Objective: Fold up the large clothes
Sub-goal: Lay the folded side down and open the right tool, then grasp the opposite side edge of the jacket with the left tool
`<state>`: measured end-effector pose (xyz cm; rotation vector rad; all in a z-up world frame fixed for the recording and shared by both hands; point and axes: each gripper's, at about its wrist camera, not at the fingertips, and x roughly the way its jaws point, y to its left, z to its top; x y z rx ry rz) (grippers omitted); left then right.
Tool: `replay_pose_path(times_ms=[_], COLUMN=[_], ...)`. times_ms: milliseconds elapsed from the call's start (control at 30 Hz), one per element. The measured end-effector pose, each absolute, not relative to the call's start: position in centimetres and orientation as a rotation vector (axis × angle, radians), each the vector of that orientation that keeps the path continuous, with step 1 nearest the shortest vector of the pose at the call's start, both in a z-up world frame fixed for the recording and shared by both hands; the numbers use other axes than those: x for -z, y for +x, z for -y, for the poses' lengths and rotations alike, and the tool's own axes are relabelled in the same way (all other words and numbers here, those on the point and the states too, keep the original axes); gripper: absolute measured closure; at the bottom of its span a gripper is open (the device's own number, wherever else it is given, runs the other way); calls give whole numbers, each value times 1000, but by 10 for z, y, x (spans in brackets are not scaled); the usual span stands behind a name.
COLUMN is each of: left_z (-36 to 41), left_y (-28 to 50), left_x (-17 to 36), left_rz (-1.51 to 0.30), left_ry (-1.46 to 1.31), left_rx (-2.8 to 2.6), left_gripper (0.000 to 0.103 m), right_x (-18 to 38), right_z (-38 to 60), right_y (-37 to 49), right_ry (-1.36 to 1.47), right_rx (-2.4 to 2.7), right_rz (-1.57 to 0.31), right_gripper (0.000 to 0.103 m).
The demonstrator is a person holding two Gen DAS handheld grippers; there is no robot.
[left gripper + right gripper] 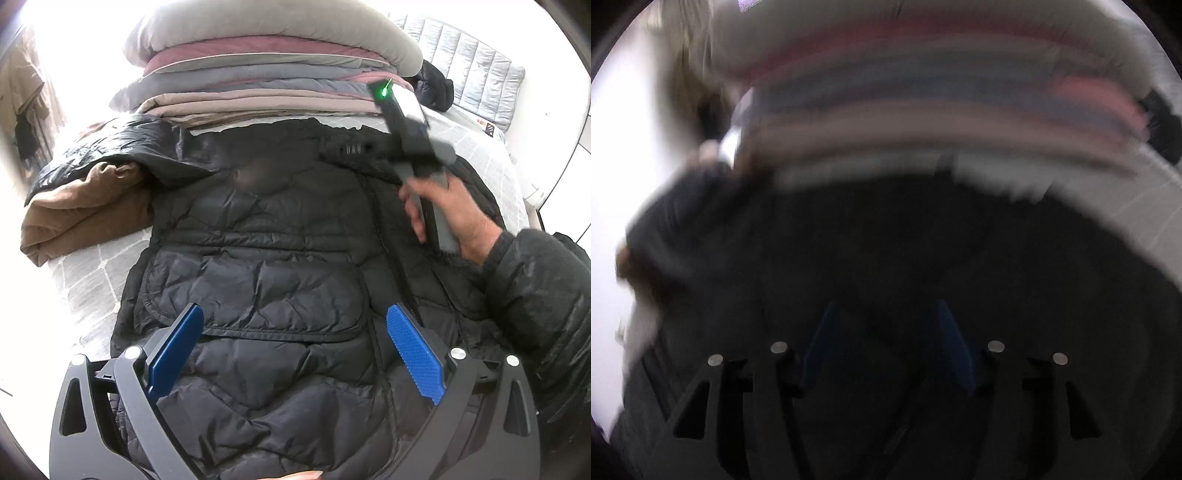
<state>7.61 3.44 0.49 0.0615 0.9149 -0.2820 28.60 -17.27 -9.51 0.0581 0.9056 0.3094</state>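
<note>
A large black quilted puffer jacket (280,258) lies spread flat on the bed. My left gripper (295,325) hovers over its lower part, blue pads wide apart and empty. In the left wrist view the right gripper's body (413,140) is held by a hand over the jacket's collar area at upper right; its fingertips are hidden there. The right wrist view is blurred: the blue fingers (949,332) stand apart over the dark jacket (886,240), with nothing visibly held between them.
A tall stack of folded blankets (266,74) stands at the head of the bed behind the jacket. A brown garment (85,210) and a shiny black one (110,144) lie at the left. The grey checked bedsheet (88,280) shows beside the jacket.
</note>
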Motion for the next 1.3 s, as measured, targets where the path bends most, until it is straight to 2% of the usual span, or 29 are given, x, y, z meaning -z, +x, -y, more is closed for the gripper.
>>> replay_pose_path(times_ms=[100, 167, 233, 467, 600, 767, 867, 933, 967, 1067, 1167, 1300], left_z=[-38, -39, -39, -37, -36, -36, -47, -69, -85, -159, -263, -405], left_y=[77, 78, 78, 79, 82, 85, 87, 92, 97, 125, 166, 223], left_x=[-5, -5, -5, -3, 1, 5, 1, -11, -18, -44, -62, -37], left_rz=[-922, -927, -927, -931, -942, -951, -941, -913, -902, -881, -829, -773], left_ry=[46, 37, 34, 39, 43, 61, 52, 21, -11, -180, -453, -857], left_rx=[285, 289, 292, 280, 268, 254, 255, 248, 248, 232, 215, 172], left_gripper=[7, 7, 7, 7, 7, 7, 7, 7, 7, 7, 7, 7], right_x=[56, 33, 19, 56, 126, 116, 80, 60, 53, 45, 51, 73], right_z=[197, 224, 257, 374, 396, 397, 375, 342, 320, 265, 226, 193], right_y=[251, 241, 236, 240, 251, 258, 240, 223, 213, 174, 124, 92], right_ry=[93, 118, 139, 268, 245, 242, 289, 254, 226, 196, 281, 341], right_rx=[-307, -215, -89, 280, 308, 321, 237, 143, 75, -92, -222, -281], right_rz=[-720, -629, -583, -715, -963, -992, -883, -851, -852, -871, -896, -959], right_gripper=[46, 31, 29, 29, 27, 25, 25, 23, 18, 16, 14, 14])
